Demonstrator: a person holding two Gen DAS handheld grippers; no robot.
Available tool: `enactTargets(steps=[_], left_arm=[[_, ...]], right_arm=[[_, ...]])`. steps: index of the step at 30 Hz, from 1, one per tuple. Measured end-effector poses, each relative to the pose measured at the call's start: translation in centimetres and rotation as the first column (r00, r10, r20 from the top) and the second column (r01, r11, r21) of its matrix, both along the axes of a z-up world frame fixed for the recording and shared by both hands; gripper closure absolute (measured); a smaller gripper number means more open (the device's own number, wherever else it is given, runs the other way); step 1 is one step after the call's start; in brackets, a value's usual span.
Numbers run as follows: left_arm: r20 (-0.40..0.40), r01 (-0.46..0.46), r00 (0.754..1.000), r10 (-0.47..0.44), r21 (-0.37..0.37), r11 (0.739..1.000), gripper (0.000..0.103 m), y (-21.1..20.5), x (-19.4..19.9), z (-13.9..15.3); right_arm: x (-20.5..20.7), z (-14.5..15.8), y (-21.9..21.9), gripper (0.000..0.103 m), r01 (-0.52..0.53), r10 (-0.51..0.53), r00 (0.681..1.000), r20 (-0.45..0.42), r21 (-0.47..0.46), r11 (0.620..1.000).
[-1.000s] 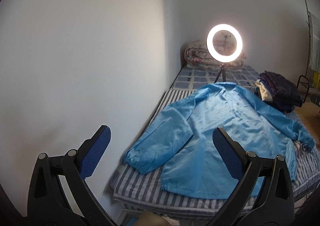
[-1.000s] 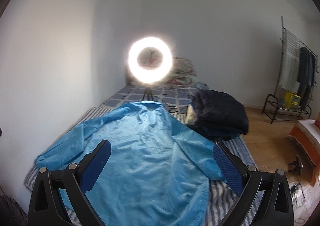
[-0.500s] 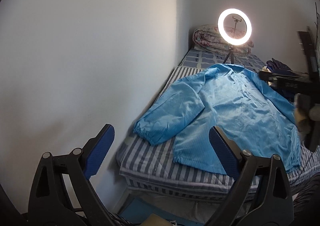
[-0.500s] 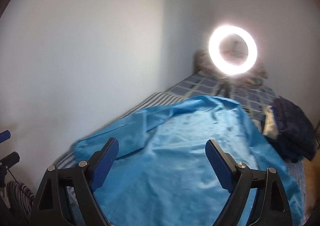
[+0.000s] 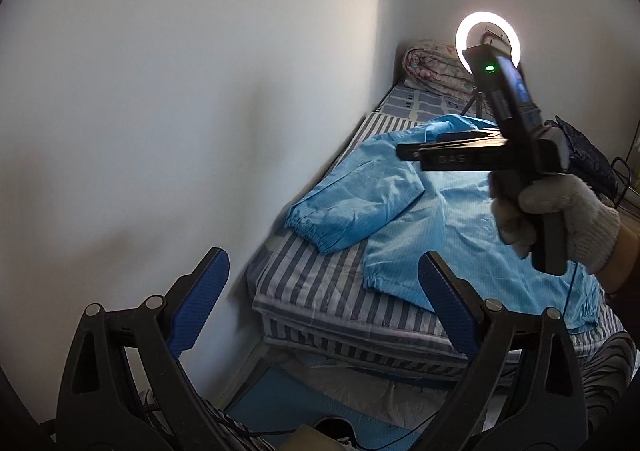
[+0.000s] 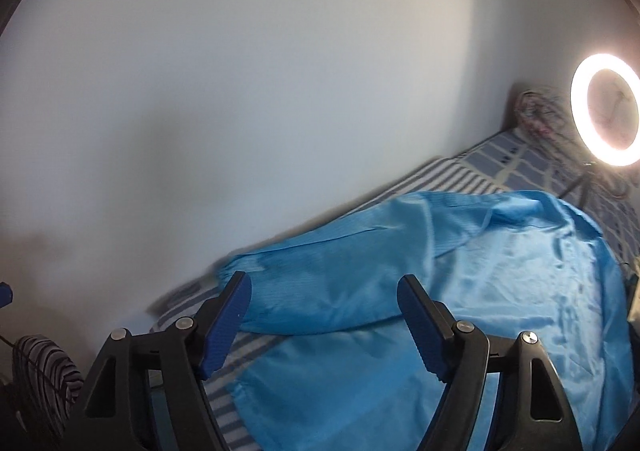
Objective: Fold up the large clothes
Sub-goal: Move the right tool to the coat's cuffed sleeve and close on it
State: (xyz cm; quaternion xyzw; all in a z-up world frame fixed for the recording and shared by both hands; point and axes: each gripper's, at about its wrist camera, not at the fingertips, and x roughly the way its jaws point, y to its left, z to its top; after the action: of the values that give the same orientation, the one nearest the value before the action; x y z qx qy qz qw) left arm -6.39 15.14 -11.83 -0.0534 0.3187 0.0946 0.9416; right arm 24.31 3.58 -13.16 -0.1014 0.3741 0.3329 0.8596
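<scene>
A large light-blue jacket (image 5: 460, 219) lies spread flat on the striped bed (image 5: 312, 283). Its left sleeve (image 5: 352, 207) is angled toward the wall. My left gripper (image 5: 324, 271) hangs open before the bed's near corner, with nothing between its blue pads. A gloved hand (image 5: 568, 219) holds my right gripper (image 5: 416, 153) above the jacket, fingers pointing toward the wall. In the right wrist view the right gripper (image 6: 324, 291) hovers over the sleeve (image 6: 320, 263) of the jacket (image 6: 520, 291). Its jaws are closing, and the pads do not touch the cloth.
A white wall (image 5: 200, 91) runs along the bed's left side. A lit ring light (image 5: 488, 39) on a tripod and a rolled quilt (image 5: 432, 67) stand at the bed's far end. Dark folded clothes (image 5: 584, 155) sit at the right.
The right gripper swung left and down across the jacket to above the left sleeve, entering the left wrist view, and its jaws narrowed. The left gripper sank toward the bed's near corner.
</scene>
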Motion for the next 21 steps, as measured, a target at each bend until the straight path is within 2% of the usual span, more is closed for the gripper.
enactTargets(steps=[9,16,21], left_arm=[[-0.01,-0.071,0.997,0.071,-0.019,0.997,0.006,2.7,-1.3,-0.3],[-0.024,-0.099,0.995,0.099,-0.019,0.995,0.006,4.0,-1.4,-0.8],[-0.037,-0.096,0.995,0.095,-0.023,0.995,0.006,4.2,-1.0,-1.2]], right_arm=[[1.3,-6.3,8.0,0.034,-0.158,0.149,0.972,-0.179,-0.036,0.987],[1.7,-11.9,12.0,0.034,-0.233,0.194,0.945,-0.263,-0.125,0.964],[1.1,-14.1,14.0,0.033,-0.274,0.215,0.939,-0.269,-0.206,0.939]])
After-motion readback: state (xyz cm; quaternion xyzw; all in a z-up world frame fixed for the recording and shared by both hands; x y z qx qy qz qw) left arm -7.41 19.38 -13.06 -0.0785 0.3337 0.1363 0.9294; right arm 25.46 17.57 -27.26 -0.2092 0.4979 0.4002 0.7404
